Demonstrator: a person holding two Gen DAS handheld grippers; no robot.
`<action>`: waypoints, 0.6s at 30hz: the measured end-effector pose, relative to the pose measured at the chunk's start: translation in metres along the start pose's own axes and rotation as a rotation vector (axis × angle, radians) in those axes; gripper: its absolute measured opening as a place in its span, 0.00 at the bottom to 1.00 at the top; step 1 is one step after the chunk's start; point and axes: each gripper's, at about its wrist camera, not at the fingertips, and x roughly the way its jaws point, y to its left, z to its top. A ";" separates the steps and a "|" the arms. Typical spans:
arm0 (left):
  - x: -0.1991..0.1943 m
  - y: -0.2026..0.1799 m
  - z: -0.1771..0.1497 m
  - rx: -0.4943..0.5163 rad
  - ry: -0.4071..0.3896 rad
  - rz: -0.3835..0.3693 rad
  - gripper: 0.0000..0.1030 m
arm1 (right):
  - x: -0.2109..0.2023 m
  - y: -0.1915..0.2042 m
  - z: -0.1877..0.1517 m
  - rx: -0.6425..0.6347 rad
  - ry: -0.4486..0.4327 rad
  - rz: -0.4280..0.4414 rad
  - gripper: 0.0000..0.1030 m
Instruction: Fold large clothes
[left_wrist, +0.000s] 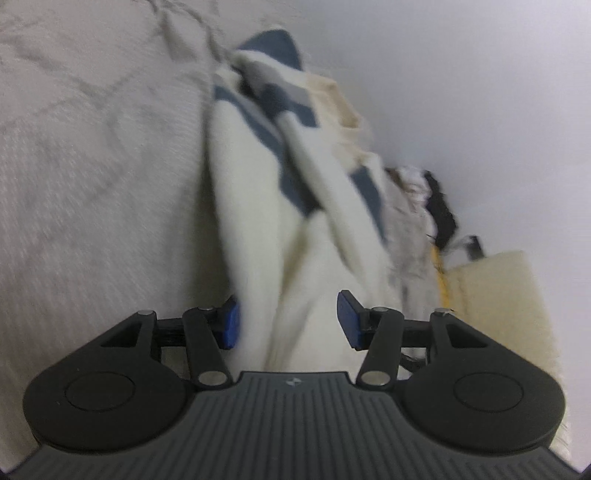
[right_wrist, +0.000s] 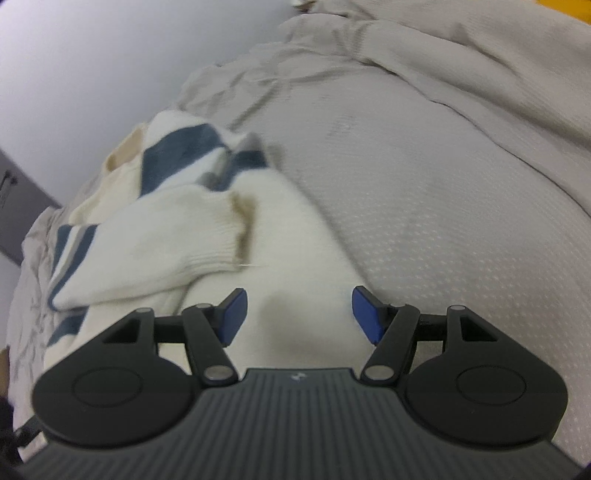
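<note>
Watching through both wrist cameras: I see a white knit sweater (left_wrist: 258, 221) with blue stripes lying on a bed (left_wrist: 92, 166) with a pale textured cover.
Sweater, left view: it runs in long bunched ridges from my left gripper (left_wrist: 290, 323) away along the bed's edge, its striped part at the far end.
Left fingers: half apart and clamped on a thick bunch of the white knit, which fills the gap from pad to pad.
Sweater, right view: it lies rumpled on the bed, a ribbed cuff folded across the middle, with the blue stripes at the far and left sides. I see a brownish mark beside the cuff.
Right fingers: my right gripper (right_wrist: 299, 314) sits over the near white part, fingers half apart, with cloth spanning the gap. I cannot tell whether the pads press on it.
Other clothes: a grey and black heap (left_wrist: 413, 221) lies just beyond the sweater, and a cream piece (left_wrist: 498, 295) is beside that.
Bedding: a crumpled duvet (right_wrist: 443, 55) lies at the far side in the right view.
Sharpness: both views are blurred.
</note>
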 end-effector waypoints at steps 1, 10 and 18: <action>-0.002 -0.004 -0.004 0.015 0.008 -0.002 0.56 | -0.001 -0.003 0.000 0.017 0.004 -0.009 0.63; -0.005 0.000 -0.032 -0.020 0.153 0.108 0.56 | 0.000 -0.050 -0.009 0.328 0.110 0.057 0.73; -0.002 0.006 -0.040 -0.055 0.191 0.112 0.57 | -0.004 -0.054 -0.024 0.450 0.232 0.220 0.75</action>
